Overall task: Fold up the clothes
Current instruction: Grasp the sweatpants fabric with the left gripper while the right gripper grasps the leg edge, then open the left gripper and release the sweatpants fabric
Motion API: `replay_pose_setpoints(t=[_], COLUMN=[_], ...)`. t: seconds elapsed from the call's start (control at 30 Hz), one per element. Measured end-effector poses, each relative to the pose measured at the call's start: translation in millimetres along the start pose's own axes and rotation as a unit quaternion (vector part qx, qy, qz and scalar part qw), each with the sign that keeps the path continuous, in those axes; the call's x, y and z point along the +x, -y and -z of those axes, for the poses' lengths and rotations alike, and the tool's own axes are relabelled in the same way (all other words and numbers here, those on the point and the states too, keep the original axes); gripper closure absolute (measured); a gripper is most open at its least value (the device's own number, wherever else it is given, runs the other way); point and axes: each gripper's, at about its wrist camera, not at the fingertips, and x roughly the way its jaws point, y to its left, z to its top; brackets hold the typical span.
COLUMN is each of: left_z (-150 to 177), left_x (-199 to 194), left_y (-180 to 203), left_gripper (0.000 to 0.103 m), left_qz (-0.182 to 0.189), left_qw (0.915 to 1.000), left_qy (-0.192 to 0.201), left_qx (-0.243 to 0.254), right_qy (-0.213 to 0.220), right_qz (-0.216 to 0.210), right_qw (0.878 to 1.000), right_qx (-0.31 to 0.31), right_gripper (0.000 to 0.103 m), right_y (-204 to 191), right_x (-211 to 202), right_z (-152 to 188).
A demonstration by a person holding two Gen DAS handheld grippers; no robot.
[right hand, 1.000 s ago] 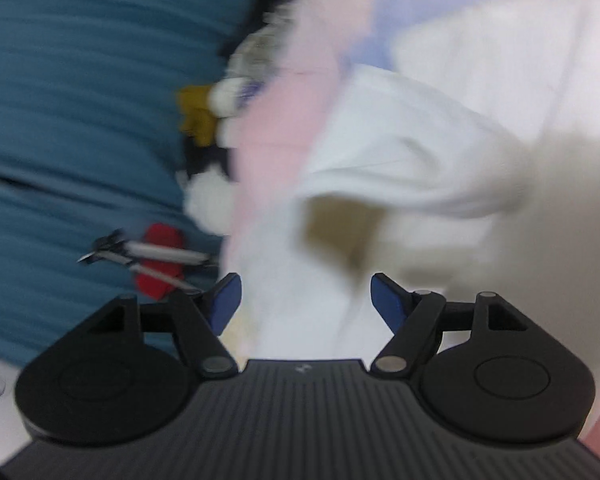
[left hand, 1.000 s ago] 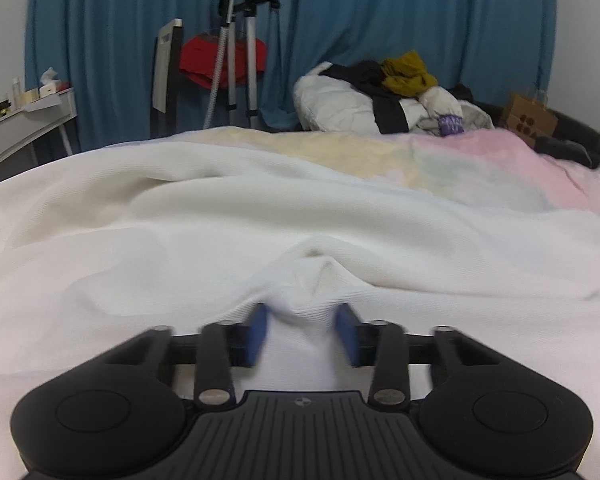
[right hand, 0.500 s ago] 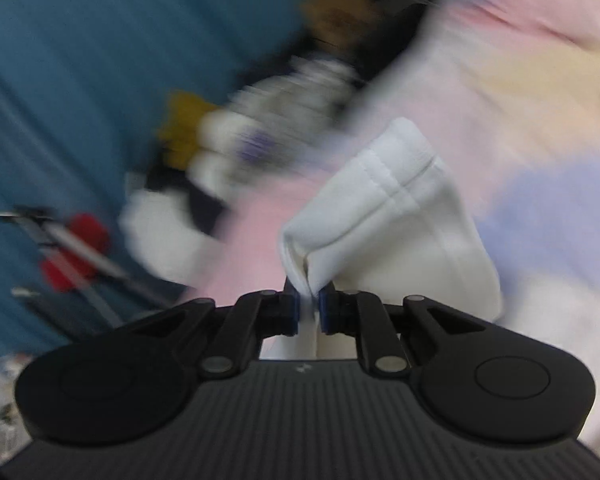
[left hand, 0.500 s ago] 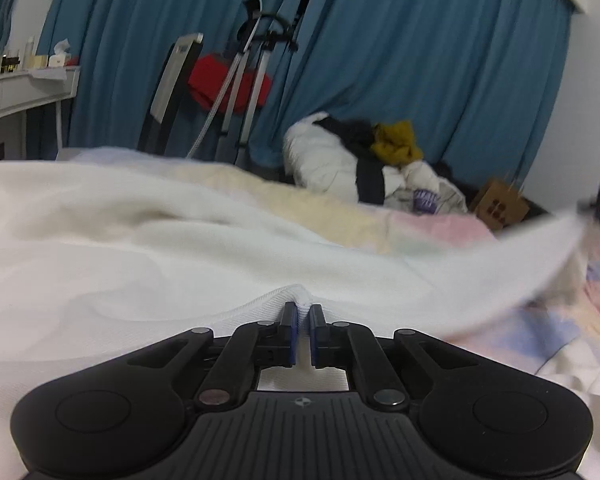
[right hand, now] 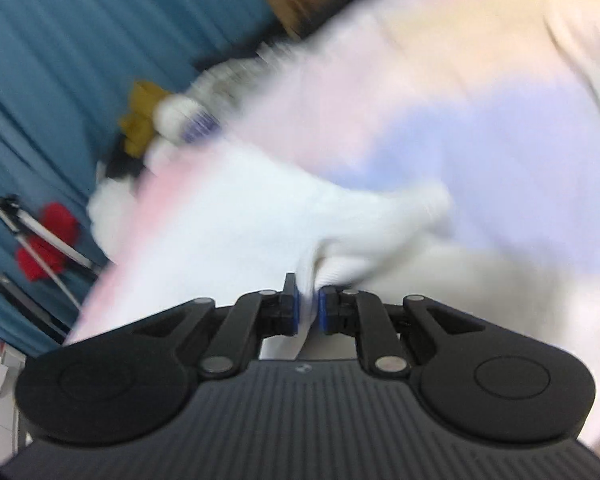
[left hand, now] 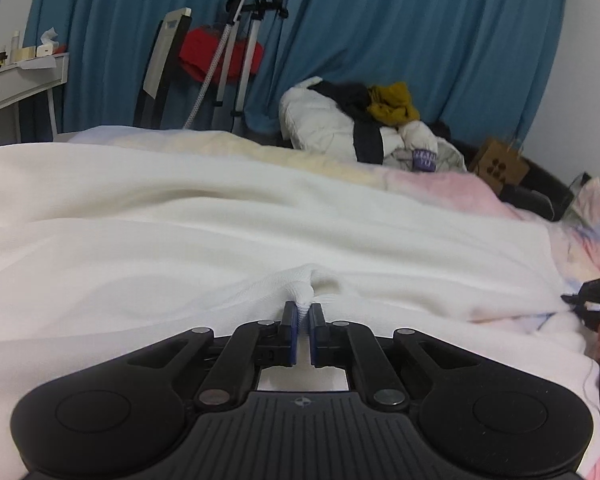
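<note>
A large white knit garment (left hand: 220, 224) lies spread over the bed, filling most of the left wrist view. My left gripper (left hand: 304, 322) is shut on a pinched ridge of its ribbed edge. My right gripper (right hand: 309, 308) is shut on another ribbed edge of the same white garment (right hand: 260, 224), which stretches away from its pads; this view is blurred by motion. The right gripper (left hand: 596, 304) also shows as a small dark shape at the far right of the left wrist view, at the garment's right end.
The bed has a pastel pink, yellow and blue cover (left hand: 452, 188). A heap of other clothes (left hand: 364, 124) lies at its far side before blue curtains (left hand: 420, 40). A tripod with a red item (left hand: 236, 52), a white desk (left hand: 16, 80) and a cardboard box (left hand: 500, 164) stand behind.
Both grippers went from open to shut on the white garment's edges. The right gripper then swung the cloth sideways and down; the garment now lies stretched between the two.
</note>
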Motion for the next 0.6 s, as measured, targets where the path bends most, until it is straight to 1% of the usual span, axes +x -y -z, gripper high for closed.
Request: replay_pose_setpoints(t=[0.07,0.13,0.23,0.3,0.4,0.47,0.5,0.6], left_z=[1.8,2.2,1.3,1.8,1.9,3.9,5.2,9.2], left_x=[1.4,3.1,4.9,2.5,-3.0,-11.0,-16.7,-34.0], left_y=[0.3,-0.7,-2.8,-3.2,-0.1,2.2,3.8,8.6], left_gripper=[0.097,0.097,0.095,0.094,0.088,0.08,0.079,0.069], left_qz=[-0.001,0.0,0.002,0.006,0.007,0.009,0.01,0.014], left_qw=[1.0,0.9999,0.9998,0.9997,0.9996,0.9995,0.9996,0.9996], left_qy=[-0.005,-0.01,-0.018,-0.022,-0.026,-0.026,-0.025,-0.021], left_qx=[0.002,0.0,-0.005,-0.009,-0.011,-0.012,-0.012,-0.013], right_qy=[0.011,0.018,0.021,0.017,0.026,0.044,0.053,0.078], right_qz=[0.005,0.015,0.011,0.011,0.009,0.013,0.016,0.031], right_qw=[1.0,0.998,0.999,1.0,0.999,0.999,0.998,0.996], right_qx=[-0.029,-0.054,-0.028,-0.016,-0.024,-0.021,-0.013,0.038], right_gripper=[0.09,0.087,0.085,0.085,0.085,0.085,0.085,0.085], right_y=[-9.1,-21.6,-19.1,-15.0,-9.3,-3.5,2.4,31.0], right_x=[-7.1,-15.8,-47.8,-61.2,-90.4,-118.5,-130.8,-164.5], right_z=[11.2,19.8,17.7,14.6,21.3,25.3,25.8,23.9])
